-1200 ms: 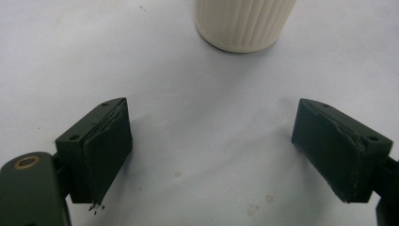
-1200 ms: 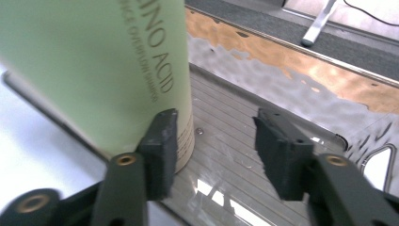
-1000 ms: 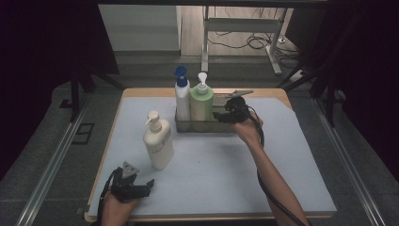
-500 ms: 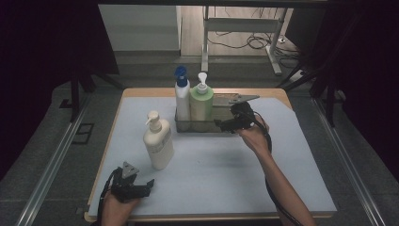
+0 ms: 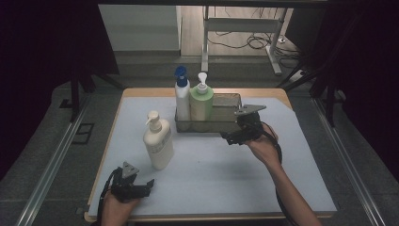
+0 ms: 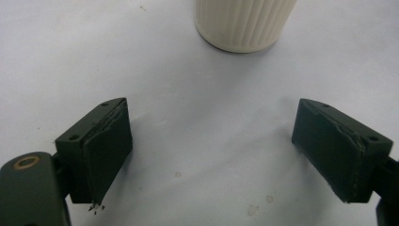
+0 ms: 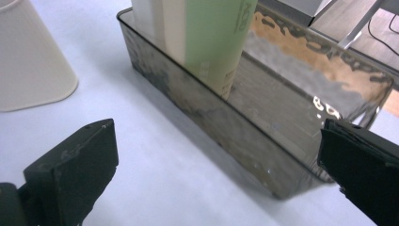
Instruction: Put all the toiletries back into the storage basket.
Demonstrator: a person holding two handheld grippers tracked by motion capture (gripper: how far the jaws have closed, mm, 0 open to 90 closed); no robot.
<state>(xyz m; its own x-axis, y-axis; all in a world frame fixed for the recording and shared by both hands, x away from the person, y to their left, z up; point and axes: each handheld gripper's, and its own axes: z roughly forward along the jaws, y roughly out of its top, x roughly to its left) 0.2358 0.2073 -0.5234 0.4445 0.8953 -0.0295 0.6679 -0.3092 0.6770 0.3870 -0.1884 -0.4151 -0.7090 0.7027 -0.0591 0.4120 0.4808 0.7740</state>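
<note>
Right gripper (image 5: 229, 137): jaws spread, just been opening, nothing between them — hangs just in front of the clear tray (image 5: 230, 100).
Left gripper (image 5: 149, 182): jaws spread and empty, low on the worktop (image 5: 221, 179).
Cream bottle (image 5: 158, 141): upright, left of the tray, not yet inside.
Green bottle (image 5: 201, 101): in the tray beside the blue-capped bottle (image 5: 182, 96).
Risk: tall cream bottle may tip if pinched off-centre — or clip the tray wall.
</note>
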